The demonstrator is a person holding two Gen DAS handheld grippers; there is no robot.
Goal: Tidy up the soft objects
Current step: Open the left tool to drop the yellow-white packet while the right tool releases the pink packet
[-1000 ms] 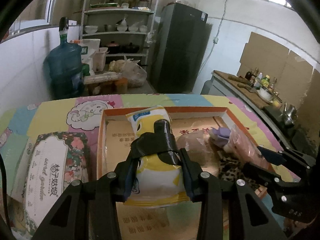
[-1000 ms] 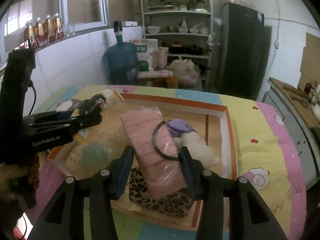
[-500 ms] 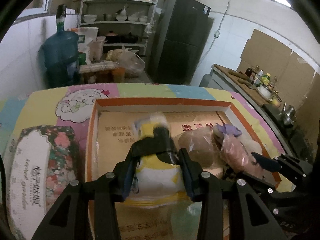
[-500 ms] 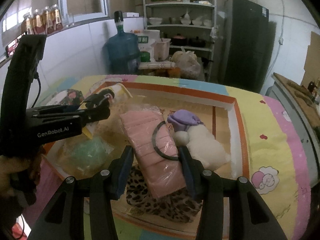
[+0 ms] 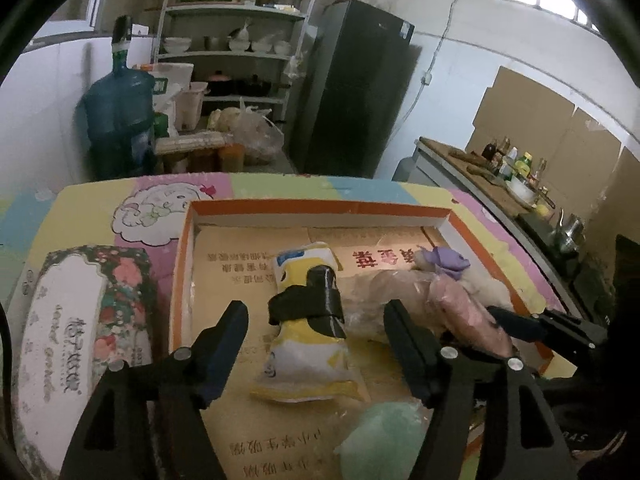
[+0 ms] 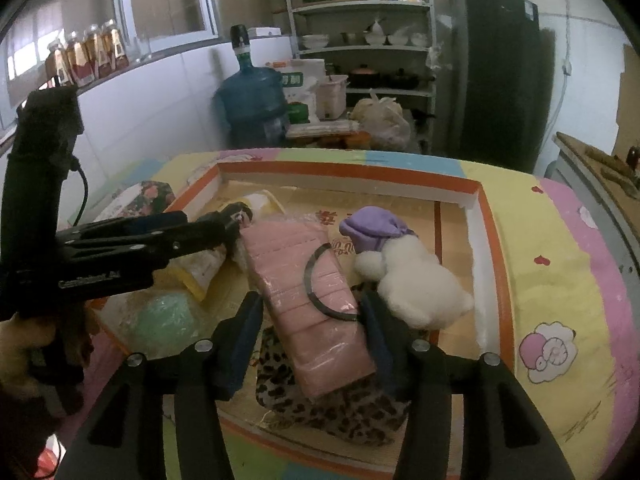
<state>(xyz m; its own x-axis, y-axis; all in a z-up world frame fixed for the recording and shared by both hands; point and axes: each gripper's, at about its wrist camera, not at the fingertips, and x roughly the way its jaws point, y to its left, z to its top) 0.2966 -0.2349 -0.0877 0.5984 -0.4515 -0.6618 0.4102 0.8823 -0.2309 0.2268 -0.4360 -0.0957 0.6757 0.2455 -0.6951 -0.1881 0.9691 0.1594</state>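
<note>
Now both grippers are letting go. The left gripper [image 5: 314, 336], which a second ago pinched the yellow pouch [image 5: 308, 344], has its jaws opening, and clear gaps show on each side of the pouch lying between the fingers [image 5: 224, 344] on the tray [image 5: 320, 210] floor. The right gripper [image 6: 310, 320] clamped the pink pack [image 6: 308, 300] before; its jaws are opening too, and the pack sits between them, tilted, its near end on the leopard cloth [image 6: 332, 408]. The pouch is soft, yellow and white, with a black band across its middle. The pack is clear-wrapped and ridged, with a black ring on top. Just right of the right fingers lies a white plush [image 6: 416, 284] in a purple cap.
</note>
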